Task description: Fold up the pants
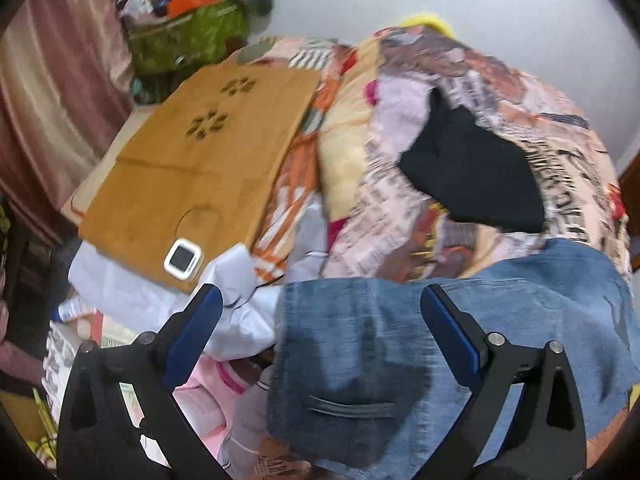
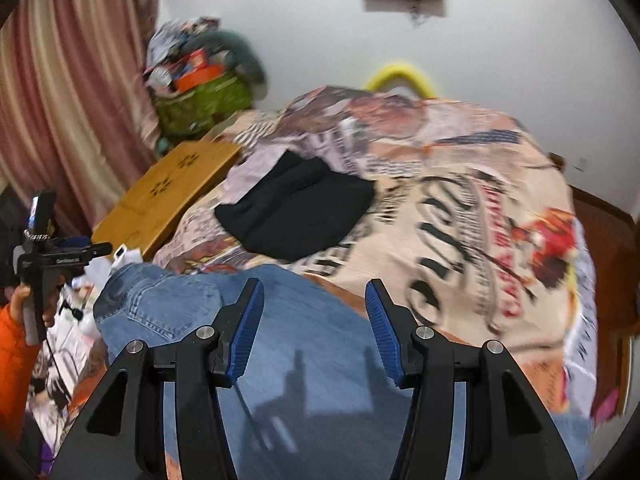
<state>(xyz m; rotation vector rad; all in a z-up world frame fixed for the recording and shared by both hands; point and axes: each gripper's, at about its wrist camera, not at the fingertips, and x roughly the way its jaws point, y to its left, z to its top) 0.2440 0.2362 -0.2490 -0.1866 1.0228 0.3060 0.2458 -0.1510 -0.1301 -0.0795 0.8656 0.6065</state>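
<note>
Blue denim pants [image 1: 400, 344] lie on a patterned bedspread [image 1: 400, 208] at the near edge of the bed. In the left wrist view my left gripper [image 1: 322, 300] is open, hovering just above the left part of the pants, with a pocket slit showing below. In the right wrist view the pants [image 2: 304, 352] spread under my right gripper [image 2: 315, 292], which is open and empty above the denim and casts its shadow on it. My left gripper also shows at the far left of the right wrist view [image 2: 100, 249], held by a hand in an orange sleeve.
A folded black garment [image 2: 296, 208] lies on the bedspread [image 2: 460, 208] beyond the pants. A wooden lap board [image 1: 196, 168] with a small white device [image 1: 183, 258] sits at the left. White bags [image 1: 240, 312] and clutter lie left of the pants. A striped curtain [image 2: 68, 92] hangs at the left.
</note>
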